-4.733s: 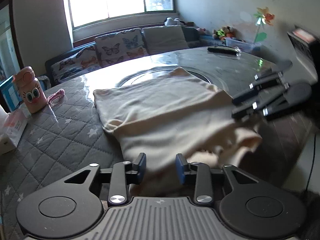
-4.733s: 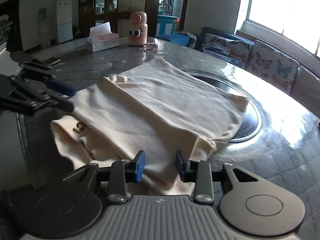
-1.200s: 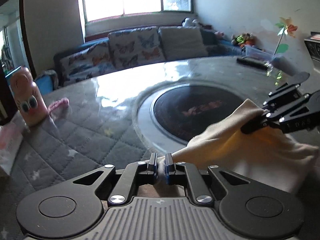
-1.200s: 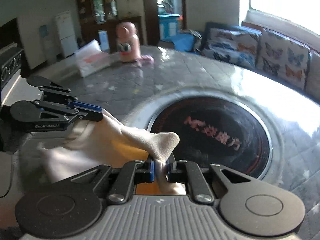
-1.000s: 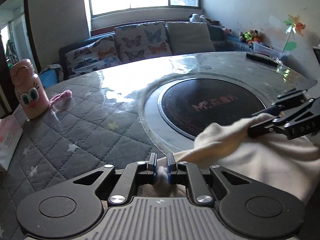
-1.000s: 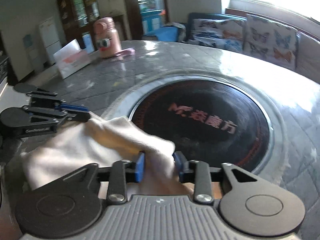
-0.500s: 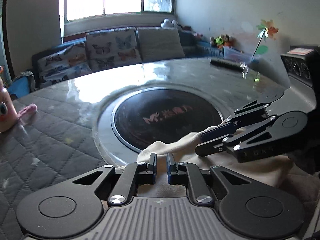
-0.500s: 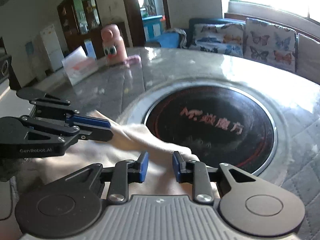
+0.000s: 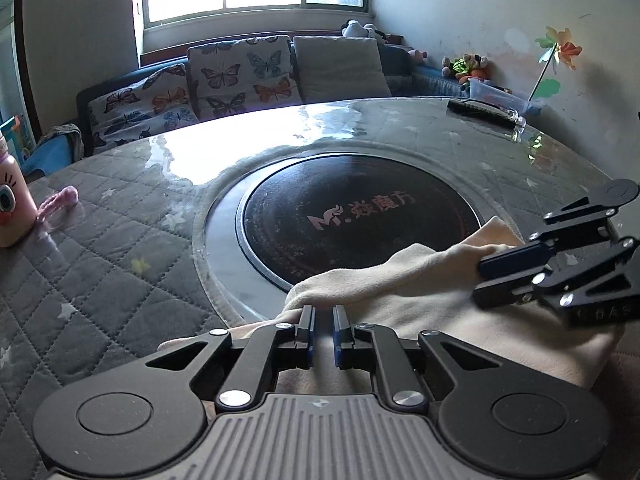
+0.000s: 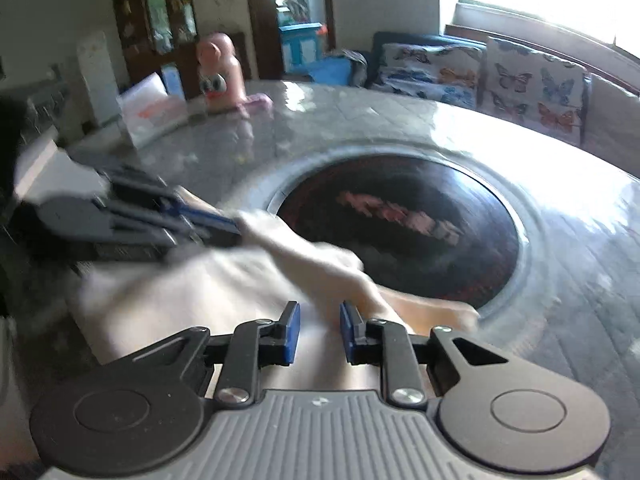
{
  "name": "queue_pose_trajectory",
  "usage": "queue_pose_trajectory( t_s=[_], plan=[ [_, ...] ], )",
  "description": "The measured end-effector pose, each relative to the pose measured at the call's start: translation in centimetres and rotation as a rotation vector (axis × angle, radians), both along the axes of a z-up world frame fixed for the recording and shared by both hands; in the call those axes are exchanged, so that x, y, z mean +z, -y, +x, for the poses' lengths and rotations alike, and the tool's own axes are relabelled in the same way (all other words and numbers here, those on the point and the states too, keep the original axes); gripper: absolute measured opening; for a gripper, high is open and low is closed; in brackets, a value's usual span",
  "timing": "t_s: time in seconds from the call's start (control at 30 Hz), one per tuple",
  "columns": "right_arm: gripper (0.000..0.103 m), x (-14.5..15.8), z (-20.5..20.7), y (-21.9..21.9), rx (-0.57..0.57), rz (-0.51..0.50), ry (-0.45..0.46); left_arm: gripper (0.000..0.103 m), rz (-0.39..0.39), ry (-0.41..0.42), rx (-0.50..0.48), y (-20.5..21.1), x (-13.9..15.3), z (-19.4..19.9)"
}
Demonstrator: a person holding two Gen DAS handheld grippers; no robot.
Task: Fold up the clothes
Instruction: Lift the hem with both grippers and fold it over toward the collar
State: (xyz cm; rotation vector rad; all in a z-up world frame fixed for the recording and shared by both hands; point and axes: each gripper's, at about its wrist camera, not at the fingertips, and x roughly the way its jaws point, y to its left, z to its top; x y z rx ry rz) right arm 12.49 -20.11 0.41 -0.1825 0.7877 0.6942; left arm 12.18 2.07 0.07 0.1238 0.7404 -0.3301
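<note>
On the near worktop (image 9: 120,264) edge lies the folded cloth (image 9: 420,292). My left gripper (image 9: 323,334) has fingers slightly parted over its fold; my right gripper (image 10: 319,334) is spread, releasing. Next, I judge, comes regripping for another fold.

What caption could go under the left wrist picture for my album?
Left gripper and right gripper over a folded cream garment beside the round table's dark centre plate.
</note>
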Motion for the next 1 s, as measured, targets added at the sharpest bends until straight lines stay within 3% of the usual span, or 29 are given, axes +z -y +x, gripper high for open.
queue_pose_trajectory(
  t_s=[0.13, 0.33, 0.43, 0.53, 0.73, 1.0],
  plan=[
    [0.021, 1.0, -0.5, 1.9, -0.045, 0.027, 0.007, 0.011, 0.011, 0.005, 0.002, 0.2, -0.1, 0.0],
    [0.021, 0.6, -1.6, 2.5, -0.003, -0.019, -0.01, 0.011, 0.019, 0.009, 0.012, 0.4, -0.1, -0.1],
    [0.021, 1.3, -1.2, 3.4, -0.048, 0.006, -0.004, 0.012, 0.022, 0.008, 0.015, 0.5, 0.0, -0.2],
    [0.021, 2.2, -1.1, 4.3, -0.061, 0.016, 0.005, 0.018, 0.022, 0.028, 0.003, 0.8, 0.6, -1.2],
    [0.021, 2.7, -0.8, 4.4, -0.023, 0.026, -0.014, 0.019, -0.003, 0.077, -0.09, 3.4, 2.2, -4.3],
    [0.021, 0.8, 1.4, 2.8, 0.038, 0.018, -0.085, 0.019, -0.03, 0.086, -0.302, 9.4, 1.9, -7.5]
  ],
)
